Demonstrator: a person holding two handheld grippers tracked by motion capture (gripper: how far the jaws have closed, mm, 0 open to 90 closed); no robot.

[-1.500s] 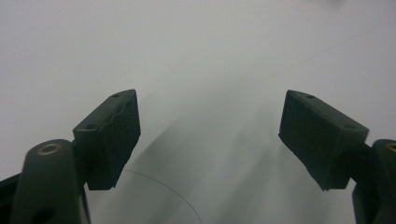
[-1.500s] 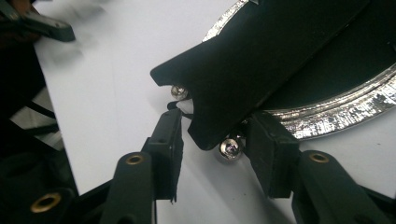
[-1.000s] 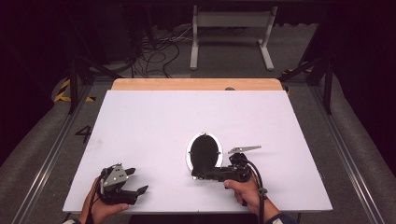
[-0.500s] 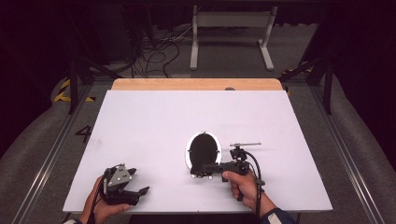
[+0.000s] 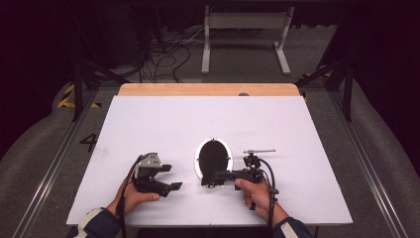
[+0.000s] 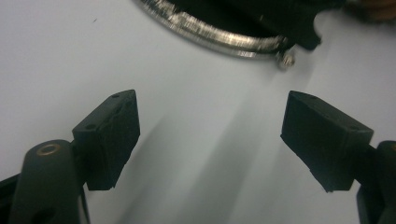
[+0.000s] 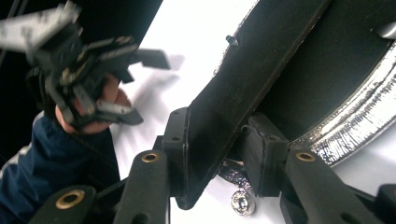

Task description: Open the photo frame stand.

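Pan (image 5: 214,157): black, round, bright metal rim, near the white table's (image 5: 163,119) front edge.
Right gripper (image 7: 212,156): jaws just closing, clamped on pan handle (image 7: 243,88).
Left gripper (image 6: 210,135): jaws wide apart, empty, left of pan.

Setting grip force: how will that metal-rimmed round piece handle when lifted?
Probably stiff: the right gripper jaws, which have just been closing, pinch its flat black plate unbent. The round piece sits beyond the grip, so it may swing. Shiny rim looks slippery.
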